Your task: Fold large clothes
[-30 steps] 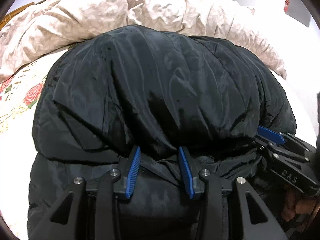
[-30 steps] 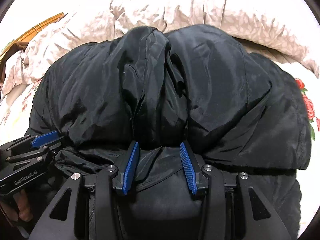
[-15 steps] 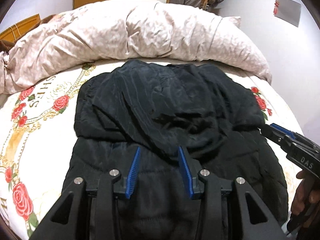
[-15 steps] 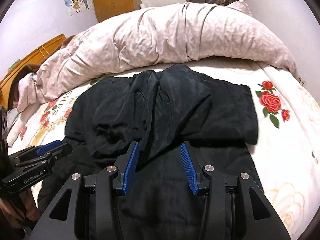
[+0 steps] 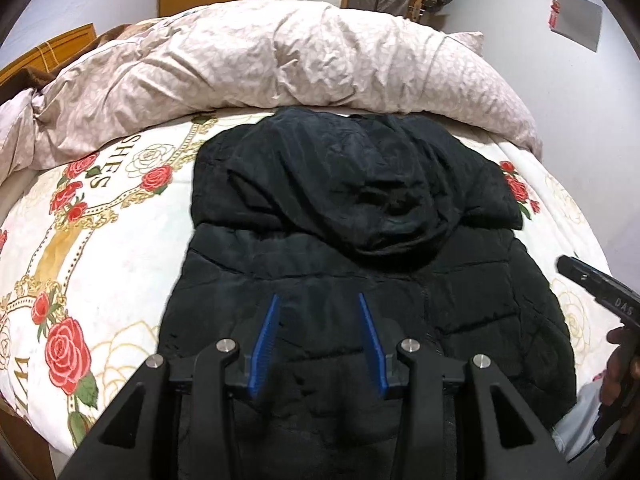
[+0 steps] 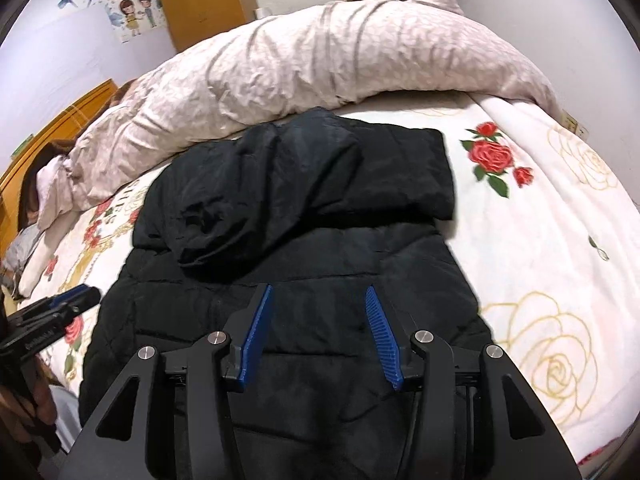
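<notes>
A large black puffer jacket (image 5: 360,248) lies on the bed, its hood and upper part folded down over the body (image 6: 304,184). My left gripper (image 5: 318,304) is open and empty, held above the jacket's near part. My right gripper (image 6: 318,296) is open and empty too, above the jacket's near part. The right gripper also shows at the right edge of the left wrist view (image 5: 596,288). The left gripper shows at the left edge of the right wrist view (image 6: 60,308).
The bed has a white sheet with red roses (image 5: 68,344). A bunched pinkish duvet (image 5: 280,60) lies along the far side behind the jacket. A wooden headboard (image 6: 56,132) is at the left, a wooden door (image 6: 200,0) beyond.
Both grippers let go of the folded-over upper part of the jacket and pulled back and up. The hood part now rests on the jacket body.
</notes>
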Available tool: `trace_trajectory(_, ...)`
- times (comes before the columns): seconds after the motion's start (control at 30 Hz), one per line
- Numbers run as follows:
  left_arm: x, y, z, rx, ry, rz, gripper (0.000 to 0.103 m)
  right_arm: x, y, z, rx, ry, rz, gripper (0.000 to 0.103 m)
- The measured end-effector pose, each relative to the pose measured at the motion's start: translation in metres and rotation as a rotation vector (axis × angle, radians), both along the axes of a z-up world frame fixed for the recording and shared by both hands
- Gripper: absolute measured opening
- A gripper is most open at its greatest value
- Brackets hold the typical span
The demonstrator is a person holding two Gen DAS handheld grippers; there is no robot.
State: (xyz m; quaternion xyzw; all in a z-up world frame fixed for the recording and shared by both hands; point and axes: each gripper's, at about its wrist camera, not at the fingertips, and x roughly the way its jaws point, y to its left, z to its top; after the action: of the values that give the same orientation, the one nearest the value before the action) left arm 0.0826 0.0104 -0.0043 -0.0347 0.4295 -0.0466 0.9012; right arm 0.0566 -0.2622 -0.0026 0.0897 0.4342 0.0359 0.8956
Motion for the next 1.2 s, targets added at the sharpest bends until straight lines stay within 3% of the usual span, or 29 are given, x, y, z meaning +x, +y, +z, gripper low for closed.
trace_trajectory(0.1, 0.02, 0.017, -0.001, 0.003, -0.001, 0.036, 0.045, 0.015, -0.017, -0.004, 0.014, -0.002, -0.033, 0.049)
trace_trajectory(0.4, 0.113, 0.056, -0.008, 0.029, -0.018, 0.126, 0.046, 0.117, -0.069, -0.031, -0.011, 0.027, -0.103, 0.049)
trace_trajectory(0.57, 0.162, 0.056, -0.017, 0.001, -0.015, 0.139, 0.046, 0.168, -0.067, -0.061, 0.008, 0.096, -0.096, 0.049)
trace_trajectory(0.7, 0.18, 0.045, -0.039, 0.029, 0.032, 0.126, 0.046, 0.183, -0.043, -0.084, -0.059, 0.123, -0.027, 0.05)
trace_trajectory(0.83, 0.181, 0.04, -0.053, 0.051, 0.062, 0.114, 0.047, 0.183, -0.045, -0.088, -0.053, 0.125, -0.019, 0.05)
trace_trajectory(0.97, 0.158, 0.042, -0.036, 0.024, 0.03, 0.115, 0.047, 0.161, -0.053, -0.059, -0.051, 0.089, -0.017, 0.05)
trace_trajectory(1.2, 0.067, 0.053, -0.013, 0.004, -0.004, 0.115, 0.047, 0.064, -0.08, -0.01, 0.066, 0.023, -0.097, 0.051)
